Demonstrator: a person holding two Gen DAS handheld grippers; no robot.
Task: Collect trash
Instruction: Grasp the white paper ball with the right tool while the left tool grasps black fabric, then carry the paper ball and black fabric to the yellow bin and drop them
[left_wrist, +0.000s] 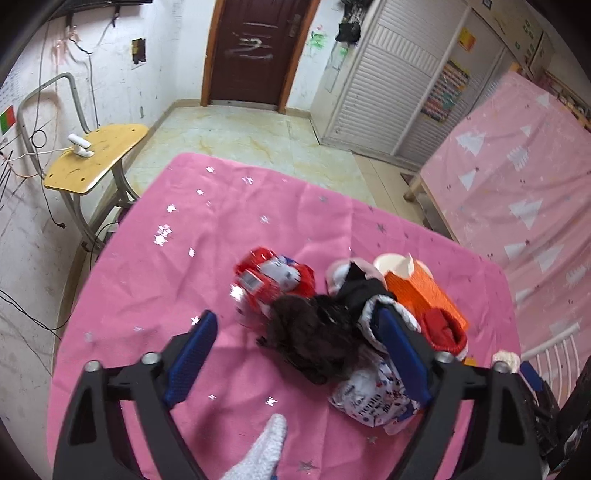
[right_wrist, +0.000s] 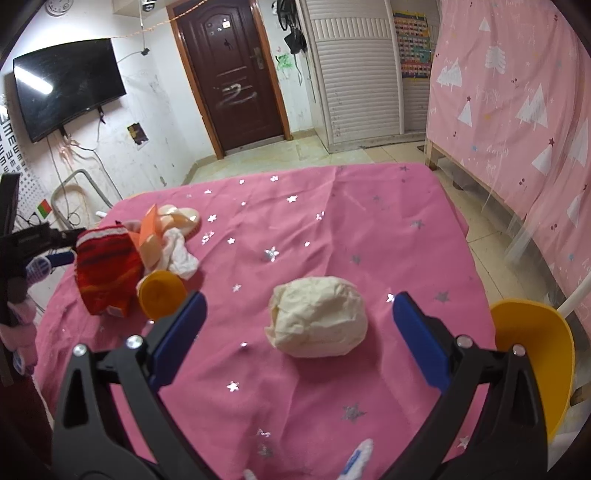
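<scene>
On the pink star-print tablecloth (left_wrist: 177, 258) lies a heap of trash: a red snack wrapper (left_wrist: 273, 280), a dark brown fuzzy clump (left_wrist: 314, 343), a white printed wrapper (left_wrist: 369, 402), an orange carton (left_wrist: 424, 291) and a red bag (left_wrist: 443, 332). My left gripper (left_wrist: 295, 315) is open over the heap. The dark clump sits between its jaws; the right finger (left_wrist: 399, 350) rests against the pile and the left one stands apart. My right gripper (right_wrist: 300, 299) is open around a crumpled cream paper ball (right_wrist: 317, 321), with a gap on both sides. The same heap (right_wrist: 107, 273) appears at the left in the right wrist view.
A yellow bin (right_wrist: 535, 362) stands off the table's right edge. A yellow chair (left_wrist: 96, 155) is beyond the far left corner, and a bed with a pink cover (left_wrist: 517, 184) is to the right. An orange lid (right_wrist: 160, 291) and a white tissue (right_wrist: 181, 254) lie by the heap.
</scene>
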